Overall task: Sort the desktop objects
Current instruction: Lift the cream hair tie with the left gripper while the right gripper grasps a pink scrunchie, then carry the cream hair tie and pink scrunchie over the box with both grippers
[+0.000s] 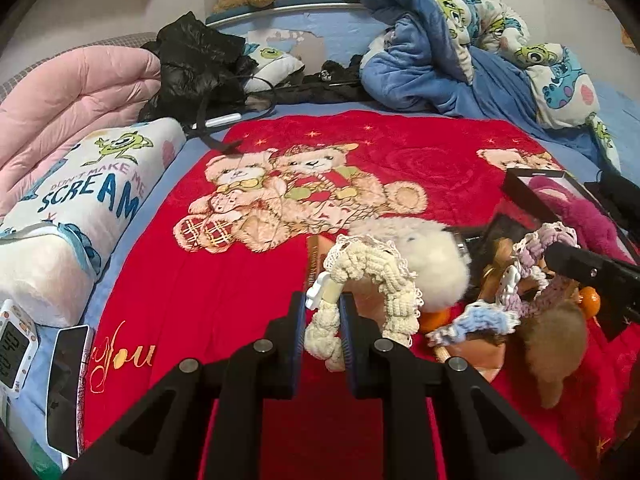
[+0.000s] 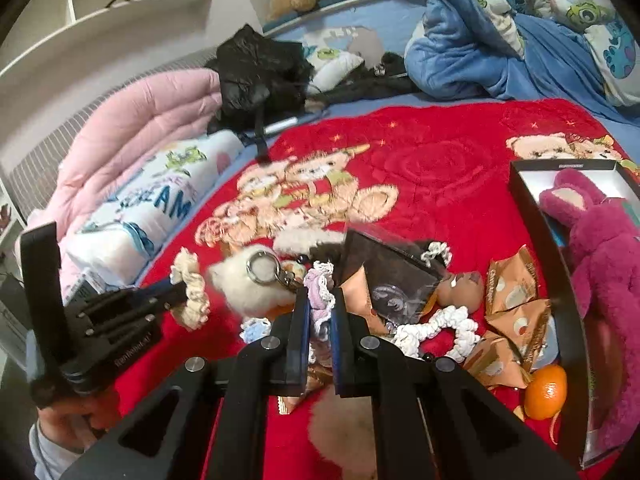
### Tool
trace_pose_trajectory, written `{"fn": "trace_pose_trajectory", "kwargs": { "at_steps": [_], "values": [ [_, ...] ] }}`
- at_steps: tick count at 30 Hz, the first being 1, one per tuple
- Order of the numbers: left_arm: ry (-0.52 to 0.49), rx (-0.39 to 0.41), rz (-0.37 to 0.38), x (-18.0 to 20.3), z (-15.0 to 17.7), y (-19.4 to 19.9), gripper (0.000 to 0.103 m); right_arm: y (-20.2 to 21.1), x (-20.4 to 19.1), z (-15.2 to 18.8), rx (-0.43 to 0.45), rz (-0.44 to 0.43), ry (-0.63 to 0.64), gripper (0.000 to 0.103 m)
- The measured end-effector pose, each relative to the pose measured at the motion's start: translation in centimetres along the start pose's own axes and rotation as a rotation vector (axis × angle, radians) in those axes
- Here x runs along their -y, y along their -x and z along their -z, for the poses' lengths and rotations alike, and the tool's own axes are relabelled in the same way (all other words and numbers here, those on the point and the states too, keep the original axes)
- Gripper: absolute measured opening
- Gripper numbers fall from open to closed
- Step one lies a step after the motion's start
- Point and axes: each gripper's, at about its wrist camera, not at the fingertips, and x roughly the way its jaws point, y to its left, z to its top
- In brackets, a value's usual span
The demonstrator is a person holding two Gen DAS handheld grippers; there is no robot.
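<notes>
Pile of small items sits on the blanket [image 2: 440,152] at the bed's near right: scrunchie [image 2: 436,332], snack packets [image 2: 516,308] right of it, orange [image 2: 546,392] nearest. Box [image 2: 532,204] right of the pile, plush toy [image 2: 600,264] inside. Pillow [image 1: 80,208] far left, quilt [image 1: 72,92] behind it.

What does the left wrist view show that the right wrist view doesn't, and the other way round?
Only the left wrist view shows the digital clock at the bed's edge. Only the right wrist view shows the mandarin, the snack packets and the white shelf. Both show the red bear blanket, the cream scrunchie held by the left hand-held gripper, and the purple scrunchie in the right hand-held gripper.
</notes>
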Motion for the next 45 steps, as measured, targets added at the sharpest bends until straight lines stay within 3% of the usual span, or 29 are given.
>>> {"fn": "trace_pose_trajectory", "kwargs": {
  "at_steps": [7,16,24,31,35,45],
  "values": [
    [-0.017,0.034,0.04,2.5,-0.5,1.6,0.018,2.8,1.6,0.0,0.047,0.005,-0.035,0.009],
    [-0.1,0.047,0.115,9.4,-0.5,3.7,0.018,8.2,4.5,0.4,0.101,0.071,-0.07,0.009],
    [-0.15,0.067,0.266,18.1,-0.5,5.9,0.018,14.5,8.8,2.0,0.153,0.172,-0.117,0.01],
    [-0.193,0.083,0.368,26.0,0.3,7.1,0.018,20.3,13.8,4.6,0.2,0.311,-0.213,0.01],
    [-0.168,0.06,0.438,28.4,0.3,7.1,0.018,23.0,15.4,5.2,0.253,0.34,-0.262,0.01],
    [-0.199,0.056,0.46,30.8,0.7,6.2,0.018,22.5,15.7,5.4,0.262,0.34,-0.228,0.01]
  ]
}}
